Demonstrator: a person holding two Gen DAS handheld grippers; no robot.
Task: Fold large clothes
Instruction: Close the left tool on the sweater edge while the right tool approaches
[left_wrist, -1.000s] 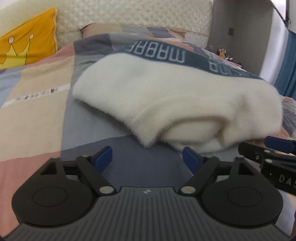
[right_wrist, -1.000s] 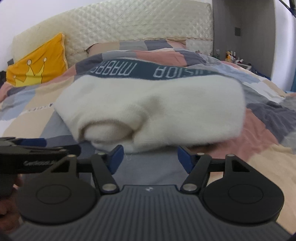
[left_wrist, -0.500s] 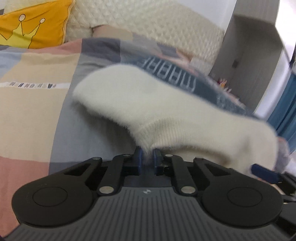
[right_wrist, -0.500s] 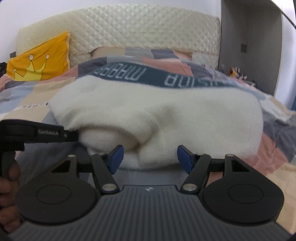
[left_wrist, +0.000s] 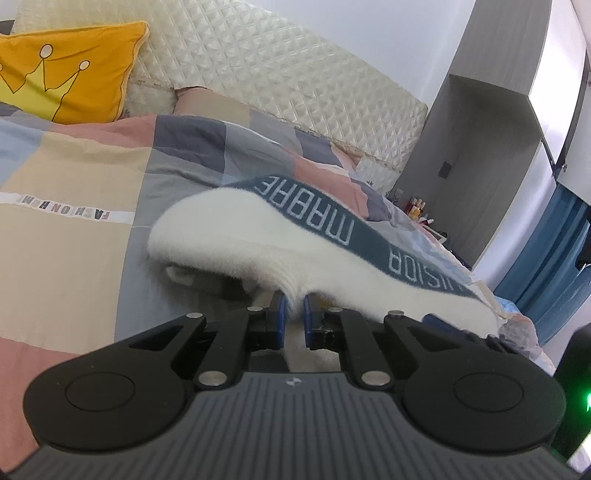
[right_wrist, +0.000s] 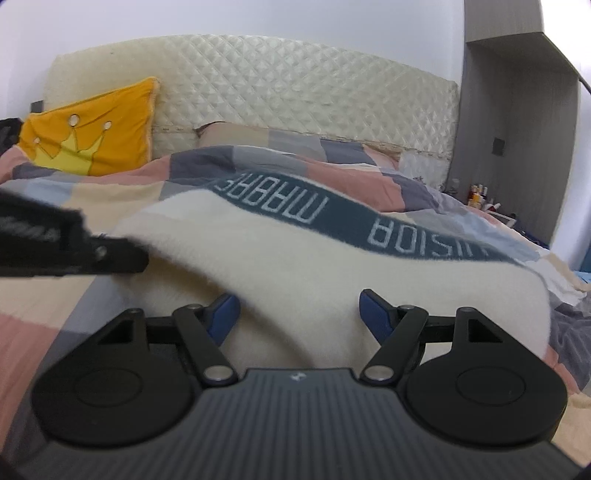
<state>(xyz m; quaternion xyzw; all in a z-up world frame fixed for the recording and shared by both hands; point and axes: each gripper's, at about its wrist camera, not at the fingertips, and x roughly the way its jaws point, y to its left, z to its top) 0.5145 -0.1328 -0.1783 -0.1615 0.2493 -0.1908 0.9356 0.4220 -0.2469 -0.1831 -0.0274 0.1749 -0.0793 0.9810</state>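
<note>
A fluffy cream sweater (left_wrist: 258, 240) with a dark teal lettered band lies folded on the bed. My left gripper (left_wrist: 293, 314) is shut on its near edge and holds that edge lifted off the bed. In the right wrist view the sweater (right_wrist: 295, 266) fills the middle. My right gripper (right_wrist: 299, 310) is open, its blue pads on either side of the sweater's near fold. The left gripper's black finger (right_wrist: 74, 254) shows at the left of that view.
The bed has a patchwork quilt (left_wrist: 74, 192) in pink, beige and grey. A yellow crown cushion (left_wrist: 62, 81) leans on the quilted headboard (right_wrist: 295, 92). A grey wardrobe (left_wrist: 480, 155) and a nightstand with small bottles (right_wrist: 480, 195) stand at the right.
My left gripper closed on the sweater's near edge and raised it. My right gripper moved forward, so the fold now sits between its open pads.
</note>
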